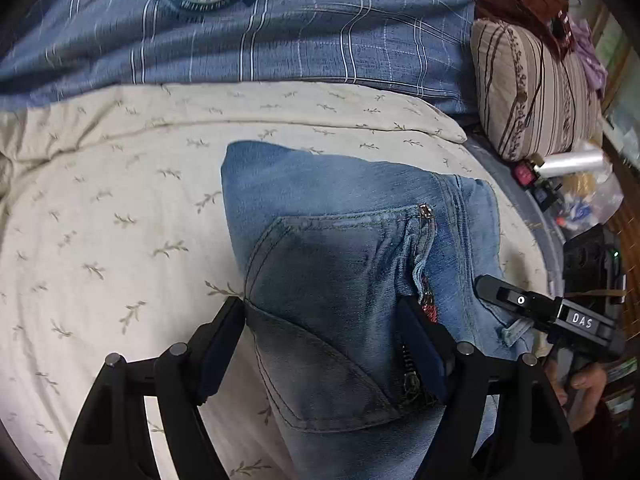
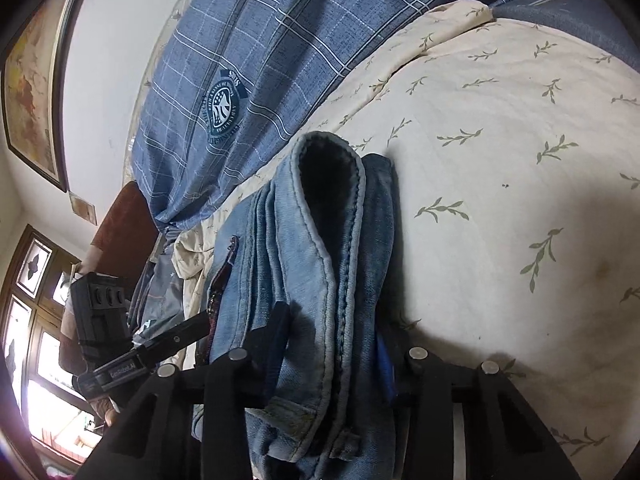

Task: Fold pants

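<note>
A folded pair of faded blue denim pants (image 1: 352, 248) lies on a bed covered by a cream sheet printed with small leaf sprigs (image 1: 120, 208), near its right edge, with a blue checked quilt (image 1: 240, 32) bunched at the far side. The left gripper (image 1: 324, 344) straddles the back pocket, jaws partly open with denim between them and both pads against the cloth. The right gripper (image 2: 336, 344) has its narrower jaws closed on the stacked folded layers.
</note>
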Action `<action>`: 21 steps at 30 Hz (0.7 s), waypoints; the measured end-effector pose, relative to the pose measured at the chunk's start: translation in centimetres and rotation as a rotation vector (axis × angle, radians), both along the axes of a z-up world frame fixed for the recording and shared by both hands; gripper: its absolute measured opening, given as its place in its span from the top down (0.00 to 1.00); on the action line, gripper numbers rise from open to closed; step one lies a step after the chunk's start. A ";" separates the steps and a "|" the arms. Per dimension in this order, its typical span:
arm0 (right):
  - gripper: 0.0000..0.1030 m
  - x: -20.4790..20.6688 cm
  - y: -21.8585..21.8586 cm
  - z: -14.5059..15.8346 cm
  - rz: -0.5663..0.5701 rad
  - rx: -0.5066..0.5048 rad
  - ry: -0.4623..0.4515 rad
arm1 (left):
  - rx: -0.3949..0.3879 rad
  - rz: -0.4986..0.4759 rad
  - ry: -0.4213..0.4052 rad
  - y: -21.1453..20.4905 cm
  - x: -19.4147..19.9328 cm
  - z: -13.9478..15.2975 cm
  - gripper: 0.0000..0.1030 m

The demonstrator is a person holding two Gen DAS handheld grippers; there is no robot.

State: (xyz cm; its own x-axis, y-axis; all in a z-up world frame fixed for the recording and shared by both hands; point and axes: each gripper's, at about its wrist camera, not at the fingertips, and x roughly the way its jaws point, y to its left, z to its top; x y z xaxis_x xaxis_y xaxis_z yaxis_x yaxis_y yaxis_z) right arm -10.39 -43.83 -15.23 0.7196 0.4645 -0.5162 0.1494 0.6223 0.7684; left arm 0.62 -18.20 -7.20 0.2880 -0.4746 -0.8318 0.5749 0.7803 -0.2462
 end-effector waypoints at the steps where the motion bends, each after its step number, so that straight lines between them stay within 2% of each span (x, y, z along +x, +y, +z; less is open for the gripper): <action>1: 0.60 0.0 0.0 0.0 -0.001 0.001 0.000 | 0.019 -0.002 -0.029 -0.2 -0.3 0.3 0.24; 3: 0.60 0.0 0.1 0.1 0.000 -0.007 -0.002 | 0.049 -0.016 -0.078 -0.6 -0.9 0.7 0.27; 9: 0.60 -0.1 0.1 0.0 -0.003 -0.005 0.000 | 0.129 -0.031 -0.176 -2.0 -2.0 1.6 0.27; 21: 0.59 -0.2 -0.1 -0.2 -0.011 0.017 0.004 | 0.183 -0.022 -0.210 -2.6 -2.4 1.7 0.26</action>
State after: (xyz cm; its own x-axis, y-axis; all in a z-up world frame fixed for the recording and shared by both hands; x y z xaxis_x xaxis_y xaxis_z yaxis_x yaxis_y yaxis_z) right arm -10.54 -43.96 -15.44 0.7225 0.4651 -0.5115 0.1593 0.6079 0.7779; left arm -1.73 -20.76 -5.52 0.4543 -0.3298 -0.8275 0.6154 0.7879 0.0239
